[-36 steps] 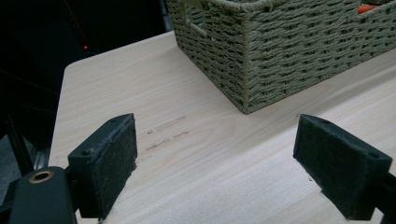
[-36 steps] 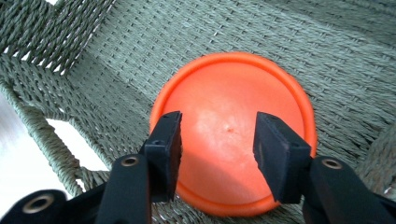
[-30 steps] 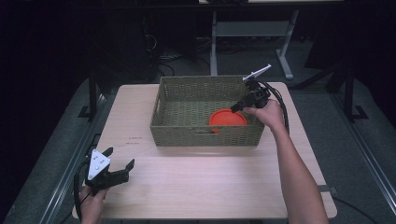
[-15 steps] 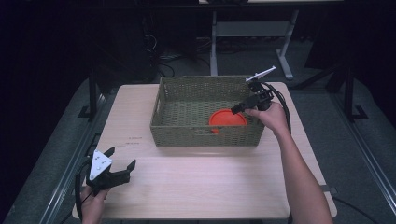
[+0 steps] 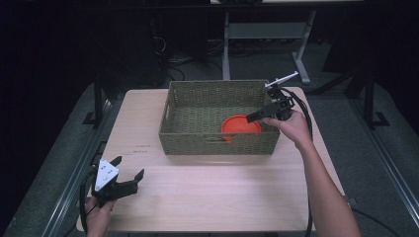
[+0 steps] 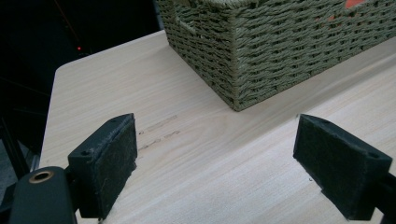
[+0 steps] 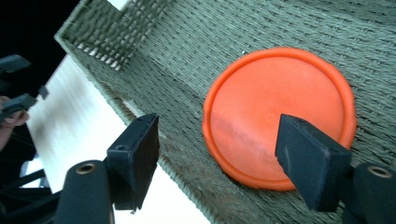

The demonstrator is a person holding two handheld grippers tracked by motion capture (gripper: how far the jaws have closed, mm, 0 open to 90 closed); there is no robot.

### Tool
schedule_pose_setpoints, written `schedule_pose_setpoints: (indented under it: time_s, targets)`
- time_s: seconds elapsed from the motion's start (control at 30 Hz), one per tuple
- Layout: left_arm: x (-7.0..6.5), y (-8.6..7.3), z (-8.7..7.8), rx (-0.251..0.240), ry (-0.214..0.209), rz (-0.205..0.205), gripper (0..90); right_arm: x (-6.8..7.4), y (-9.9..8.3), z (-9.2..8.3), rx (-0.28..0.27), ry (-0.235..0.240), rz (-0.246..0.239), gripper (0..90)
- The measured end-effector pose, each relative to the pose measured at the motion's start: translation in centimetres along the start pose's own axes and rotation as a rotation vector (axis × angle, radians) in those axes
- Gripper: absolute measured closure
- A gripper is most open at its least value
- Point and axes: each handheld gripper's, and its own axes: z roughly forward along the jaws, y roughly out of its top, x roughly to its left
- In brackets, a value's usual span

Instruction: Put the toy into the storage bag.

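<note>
Nearest me, my left gripper [image 5: 127, 180] rests low over the near left corner of the table [image 5: 207, 197], its jaws spread wide with nothing between them; in the left gripper view I see bare wood between the pads [image 6: 109, 163] and the basket's corner beyond. I count this hand as idle.

Farther out, the basket [image 5: 217, 143] stands on the far half of the table, and the orange disc [image 5: 240, 125] lies flat on its woven floor, in the right near part, close against the near wall. My right gripper [image 5: 258, 116] hangs above the basket's right end, tilted down toward the disc. Its jaws have just been opening and now stand well apart. In the right gripper view they frame the disc [image 7: 280, 116] from above, one pad over the disc and the other out over the basket's near wall, neither pressing on anything. The pads look clear of the disc, though from that angle I can't be sure how high above it they are.

I read this as the release step: the disc is set down in the basket and I am letting go. Next I should lift the right gripper straight up, clear of the wall and rim so as not to snag the weave, then bring it back to my side.
</note>
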Motion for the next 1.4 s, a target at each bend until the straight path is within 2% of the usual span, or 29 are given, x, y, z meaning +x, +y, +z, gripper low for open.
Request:
schedule_pose_setpoints:
  time_s: [0.23,0.63,0.77,1.4]
  targets:
    - [0.0,0.0,0.0,-0.001,0.000,-0.005,13.0,-0.2,-0.7,-1.0,-0.031,0.022,0.012,27.7]
    - [0.1,0.0,-0.1,0.000,0.004,-0.009,13.0,0.6,-2.0,-2.6,-0.070,0.037,-0.024,27.0]
    - [0.1,0.0,-0.1,0.000,0.013,-0.020,13.0,0.7,-2.2,-2.9,-0.074,0.040,-0.030,27.2]
    - [0.2,0.0,-0.1,-0.001,0.020,-0.022,13.0,2.3,-4.4,-3.9,-0.085,0.052,-0.085,26.4]
